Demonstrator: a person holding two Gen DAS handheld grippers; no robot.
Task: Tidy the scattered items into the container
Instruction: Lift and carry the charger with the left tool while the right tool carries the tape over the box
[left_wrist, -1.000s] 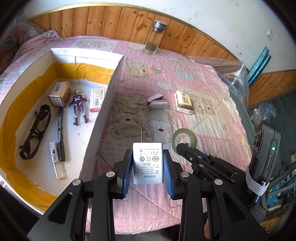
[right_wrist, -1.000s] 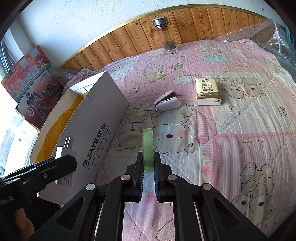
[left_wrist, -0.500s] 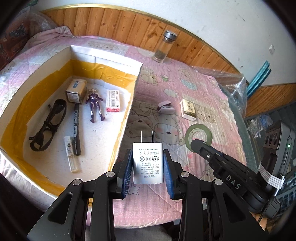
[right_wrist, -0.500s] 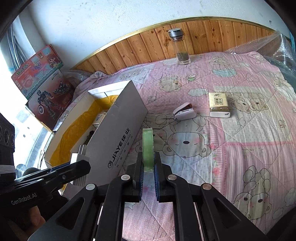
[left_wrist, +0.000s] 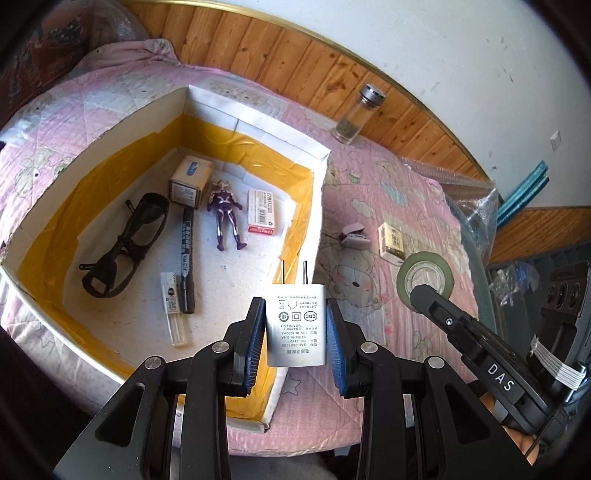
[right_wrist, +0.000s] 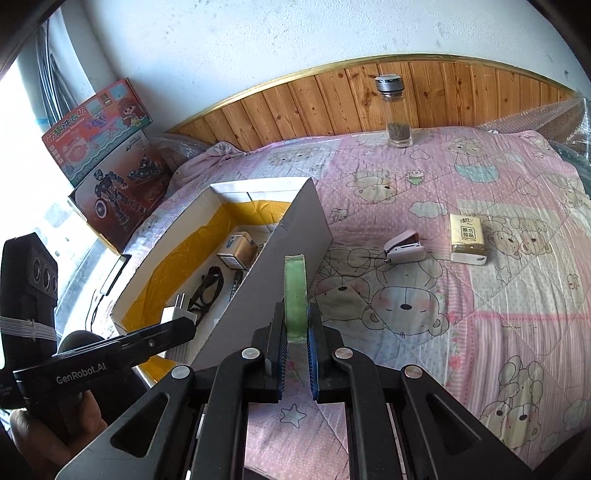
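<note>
Pinching one white charger (left_wrist: 295, 325) marked "CCC", prongs forward, the left gripper (left_wrist: 295, 332) hangs over the box (left_wrist: 255, 129) wall; the right gripper (right_wrist: 295, 354) clamps one green tape roll (right_wrist: 294, 295) edge-on beside the box; six items lie inside; one stapler (right_wrist: 404, 251) and one tissue pack (right_wrist: 467, 238) remain on the quilt (right_wrist: 480, 332).

Both tools matte black w/ blue ribbed pads inside the fingertips, silver screws at the linkage pivots, triangular cutouts in the arms; left gripper (right_wrist: 173, 325) side reads "GenRobot.AI", right gripper (left_wrist: 424, 295) reads "DAS", each w/ a white-banded black camera block behind, bare skin at handles.
</note>
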